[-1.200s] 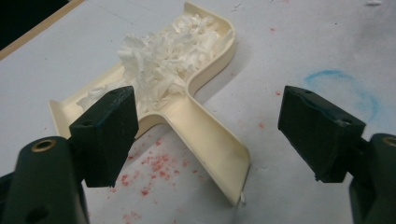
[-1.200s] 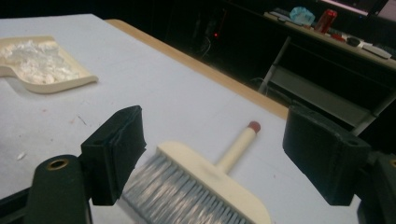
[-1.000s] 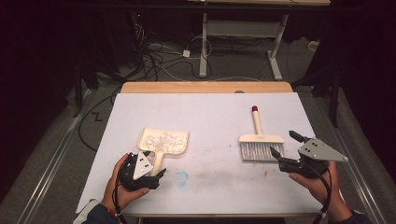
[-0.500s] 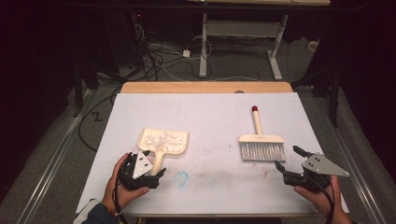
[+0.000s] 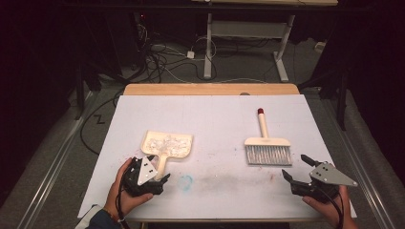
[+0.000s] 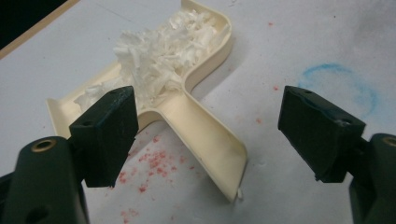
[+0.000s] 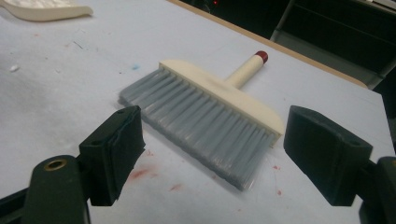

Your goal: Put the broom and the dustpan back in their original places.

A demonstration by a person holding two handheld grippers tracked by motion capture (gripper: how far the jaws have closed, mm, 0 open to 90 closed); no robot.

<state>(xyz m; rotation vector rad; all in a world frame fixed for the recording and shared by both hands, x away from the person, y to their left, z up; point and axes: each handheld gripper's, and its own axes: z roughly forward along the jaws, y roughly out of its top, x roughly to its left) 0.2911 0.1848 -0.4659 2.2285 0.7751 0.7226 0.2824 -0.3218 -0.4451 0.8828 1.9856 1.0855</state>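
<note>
A white sheet covers the table, with a strip of bare wood showing along its far edge. On the near left of the sheet lies a cream dustpan, its pan end far and its handle pointing near; a heap of white shredded scraps sits in the pan. The left gripper rests at the handle end, and in the left gripper view its jaws stand wide apart on either side of the handle, touching nothing. Red specks dot the sheet just beside the handle, and a faint blue ring marks the sheet just right of this gripper. On the right half lies a cream hand brush with grey bristles facing near and a red-tipped handle pointing far. The right gripper sits at the near right, near the bristles but apart from them, its jaws spread wide and holding nothing. Faint red smudges lie near the bristle tips.
</note>
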